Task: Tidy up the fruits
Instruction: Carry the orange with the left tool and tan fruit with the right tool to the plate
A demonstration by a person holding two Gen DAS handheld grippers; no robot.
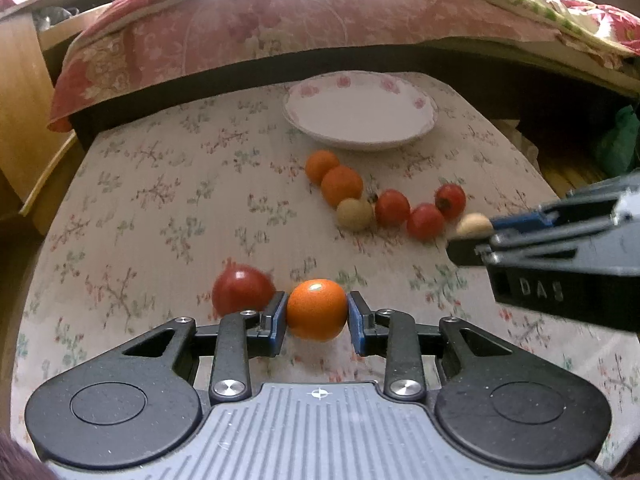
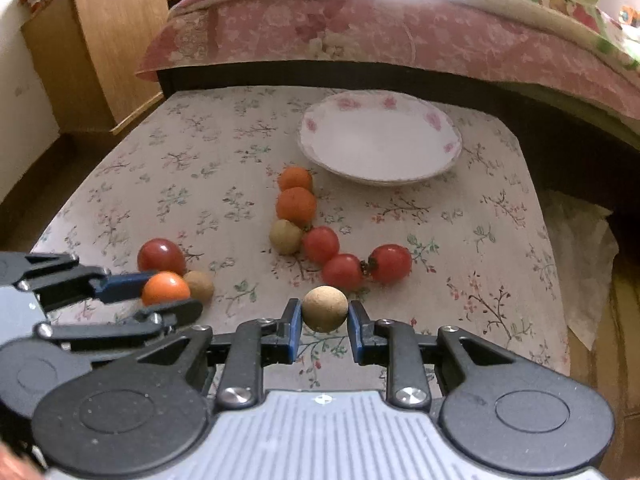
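Note:
My left gripper (image 1: 317, 314) is shut on a small orange fruit (image 1: 316, 304), its blue pads pressing both sides. A red tomato (image 1: 240, 290) lies just to its left. My right gripper (image 2: 324, 316) is shut on a tan round fruit (image 2: 324, 306). Further ahead a curved row of fruit lies on the cloth: two orange fruits (image 1: 342, 186), a tan one (image 1: 354, 215) and three tomatoes (image 1: 425, 221). Behind the row stands a white plate (image 1: 360, 110) with pink flowers on its rim and nothing on it. Another tan fruit (image 2: 199, 285) sits beside the left gripper (image 2: 170, 294).
A floral cloth (image 2: 200, 168) covers the small table. A bed with a pink flowered quilt (image 1: 260, 28) runs along the far edge. A wooden cabinet (image 2: 108, 40) stands at the far left. White paper or cloth (image 2: 580, 260) lies off the table's right edge.

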